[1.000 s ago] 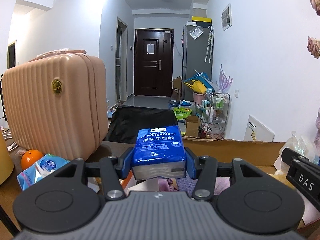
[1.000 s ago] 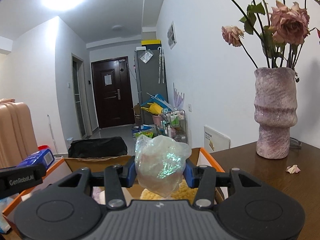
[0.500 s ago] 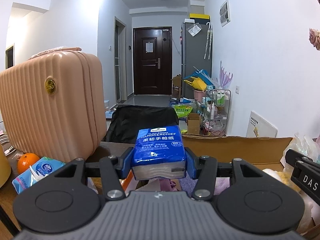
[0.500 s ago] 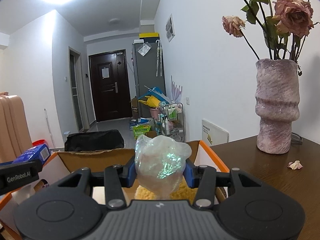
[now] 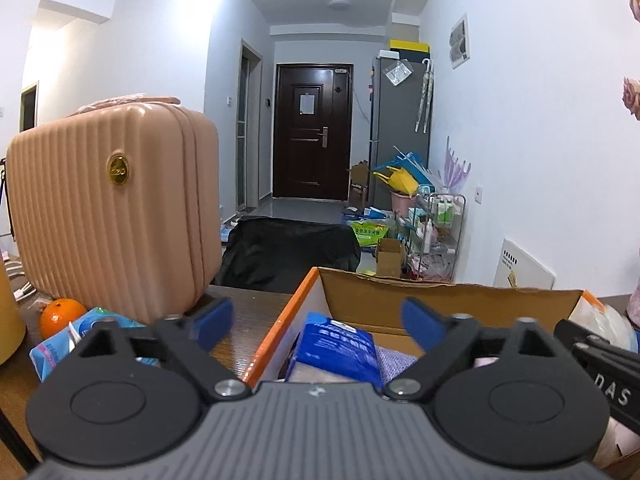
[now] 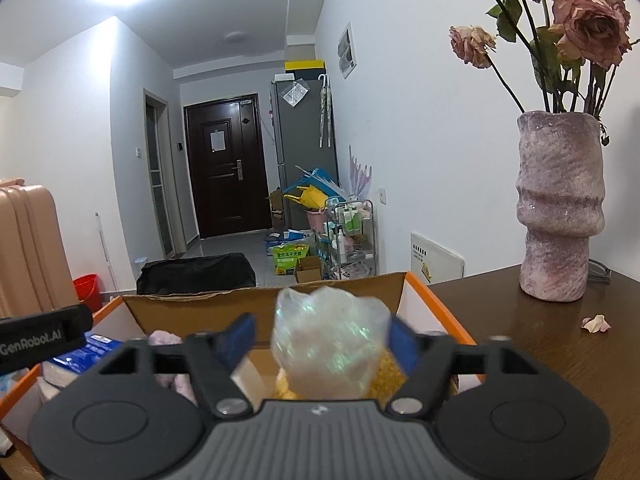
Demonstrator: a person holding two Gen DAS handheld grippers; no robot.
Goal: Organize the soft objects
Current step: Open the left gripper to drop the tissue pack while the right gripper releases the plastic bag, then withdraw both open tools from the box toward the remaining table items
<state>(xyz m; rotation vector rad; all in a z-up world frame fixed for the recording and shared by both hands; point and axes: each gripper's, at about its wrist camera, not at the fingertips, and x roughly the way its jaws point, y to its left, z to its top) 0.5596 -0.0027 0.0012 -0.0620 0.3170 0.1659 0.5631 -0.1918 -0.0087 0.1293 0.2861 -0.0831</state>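
Note:
My left gripper (image 5: 316,318) is open and empty above the left end of the cardboard box (image 5: 440,300). The blue tissue pack (image 5: 340,350) lies inside the box just below the fingers; it also shows in the right wrist view (image 6: 86,354). My right gripper (image 6: 320,334) is open over the right part of the box (image 6: 424,292). The iridescent plastic bag (image 6: 330,348) sits between its blue pads, resting on something yellow and fluffy (image 6: 390,376). I cannot tell whether the pads still touch it.
A pink ribbed suitcase (image 5: 108,208) stands on the table left of the box, with an orange (image 5: 60,314) and a light-blue tissue pack (image 5: 92,330) in front of it. A pink vase (image 6: 560,216) with dried roses stands on the table at the right, with a fallen petal (image 6: 596,323) beside it.
My left gripper opened and the blue tissue pack dropped into the box. My right gripper opened as well and moved lower over the box with the bag between its pads.

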